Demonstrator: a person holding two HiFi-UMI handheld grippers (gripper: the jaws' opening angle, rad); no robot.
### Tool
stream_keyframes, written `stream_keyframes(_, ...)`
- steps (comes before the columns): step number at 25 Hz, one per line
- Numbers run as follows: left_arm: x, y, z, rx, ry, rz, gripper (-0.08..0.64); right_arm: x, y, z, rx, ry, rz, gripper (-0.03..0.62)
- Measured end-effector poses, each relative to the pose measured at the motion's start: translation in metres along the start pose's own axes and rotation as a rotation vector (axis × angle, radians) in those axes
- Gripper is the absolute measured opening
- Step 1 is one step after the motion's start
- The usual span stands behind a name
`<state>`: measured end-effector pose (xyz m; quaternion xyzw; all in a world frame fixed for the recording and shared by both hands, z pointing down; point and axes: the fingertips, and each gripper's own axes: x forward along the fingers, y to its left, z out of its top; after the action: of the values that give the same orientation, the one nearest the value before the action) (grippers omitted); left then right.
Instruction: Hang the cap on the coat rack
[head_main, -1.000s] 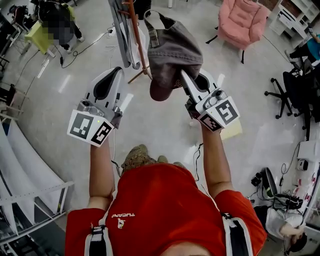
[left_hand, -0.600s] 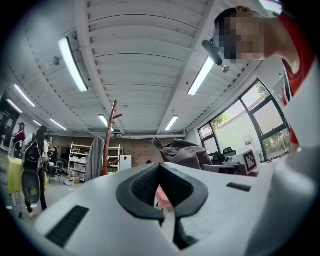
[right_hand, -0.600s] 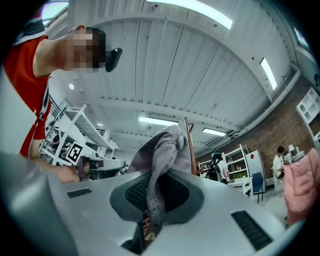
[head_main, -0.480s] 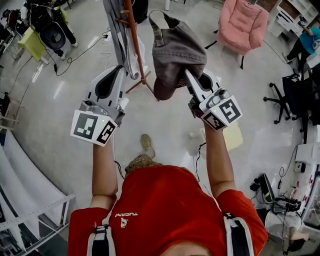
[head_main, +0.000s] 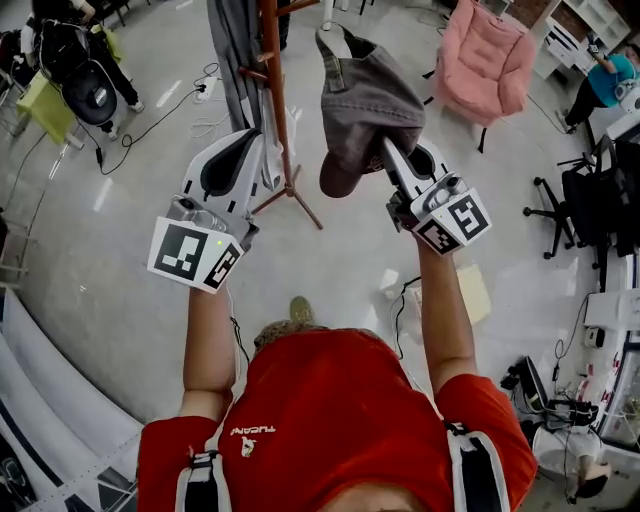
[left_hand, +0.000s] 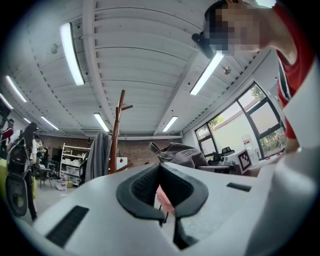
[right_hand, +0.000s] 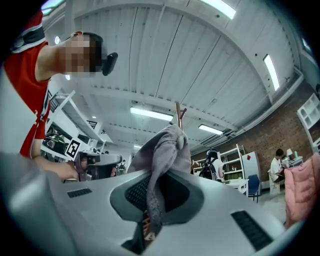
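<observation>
A grey cap (head_main: 365, 100) hangs from my right gripper (head_main: 388, 152), which is shut on its fabric and holds it up at chest height. In the right gripper view the cap (right_hand: 167, 147) drapes down between the closed pads of the right gripper (right_hand: 152, 202). The reddish-brown wooden coat rack (head_main: 272, 90) stands just left of the cap, between my two grippers. Its top pegs (right_hand: 178, 112) show just behind the cap. My left gripper (head_main: 248, 150) is shut and holds nothing, close to the left of the pole. Its own view shows the rack (left_hand: 116, 135) and the cap (left_hand: 177, 152) ahead of the left gripper (left_hand: 167, 202).
A grey garment (head_main: 232, 50) hangs on the rack's left side. A pink armchair (head_main: 485, 50) stands at the back right. Black office chairs (head_main: 585, 190) are at the right. Cables (head_main: 180, 95) and a yellow pad (head_main: 470, 290) lie on the floor.
Both grippers and the cap have moved forward and up toward the rack. The pole now stands closer, between the grippers. The right gripper's hold on the cap is unchanged.
</observation>
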<state>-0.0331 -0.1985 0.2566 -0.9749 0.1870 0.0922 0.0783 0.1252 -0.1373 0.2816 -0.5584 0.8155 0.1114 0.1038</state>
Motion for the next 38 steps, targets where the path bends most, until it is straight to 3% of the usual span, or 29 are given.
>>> stream_keyframes(5, 0.021, 0.043, -0.011, -0.013, 0.001, -0.010, 0.009, 0.038, -0.029, -0.013, -0.014, 0.013, -0.020, 0.035)
stream_keyframes(17, 0.068, 0.076, -0.034, -0.021, 0.028, 0.044, 0.009, 0.076, -0.105, -0.038, -0.017, 0.041, 0.014, 0.035)
stream_keyframes(26, 0.105, 0.094, -0.045, -0.019, 0.060, 0.179, 0.008, 0.111, -0.166, -0.061, 0.028, 0.062, 0.157, 0.035)
stream_keyframes(31, 0.113, 0.104, -0.045, -0.021, 0.070, 0.255, 0.008, 0.135, -0.174, -0.075, 0.062, 0.073, 0.283, 0.035)
stream_keyframes(38, 0.125, 0.111, -0.052, -0.026, 0.088, 0.338, 0.008, 0.157, -0.181, -0.101, 0.100, 0.093, 0.391, 0.035)
